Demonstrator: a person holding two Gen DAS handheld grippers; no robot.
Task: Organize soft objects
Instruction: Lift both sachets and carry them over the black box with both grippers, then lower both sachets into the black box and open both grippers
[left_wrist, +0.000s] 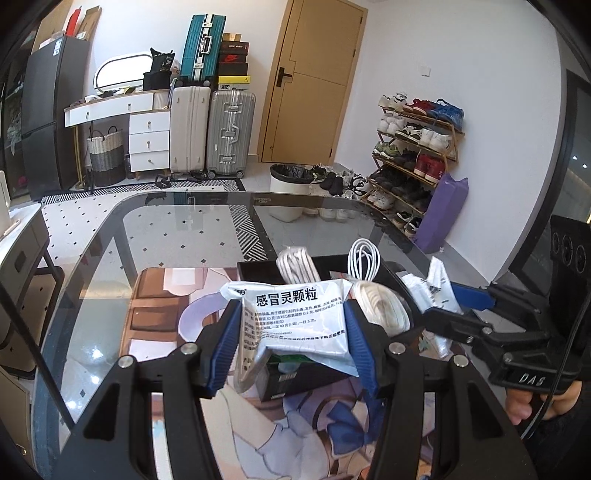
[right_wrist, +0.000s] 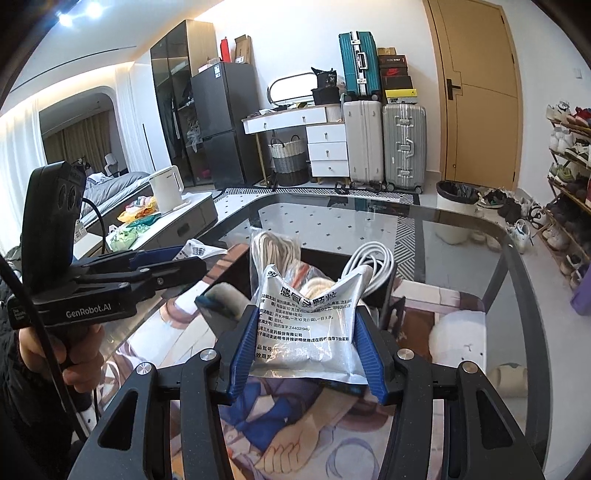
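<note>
My left gripper (left_wrist: 291, 332) is shut on a silver medicine sachet (left_wrist: 295, 321) with Chinese print, held above the printed mat. My right gripper (right_wrist: 304, 347) is shut on a second silver sachet (right_wrist: 306, 325); it also shows at the right of the left wrist view (left_wrist: 439, 299), pinching that sachet. The left gripper shows at the left of the right wrist view (right_wrist: 192, 258). Beyond both sachets stands a black box (left_wrist: 258, 269) holding a bagged white rope (left_wrist: 295, 264), a coiled white cable (left_wrist: 364, 258) and a roll of white webbing (left_wrist: 384, 306).
A glass table (left_wrist: 166, 221) carries an anime-print mat (left_wrist: 155, 317). A dark green-labelled box (left_wrist: 291, 376) lies under the left sachet. A white plush (right_wrist: 458, 336) sits at the right on the mat. A side table with a kettle (right_wrist: 166, 188) is left.
</note>
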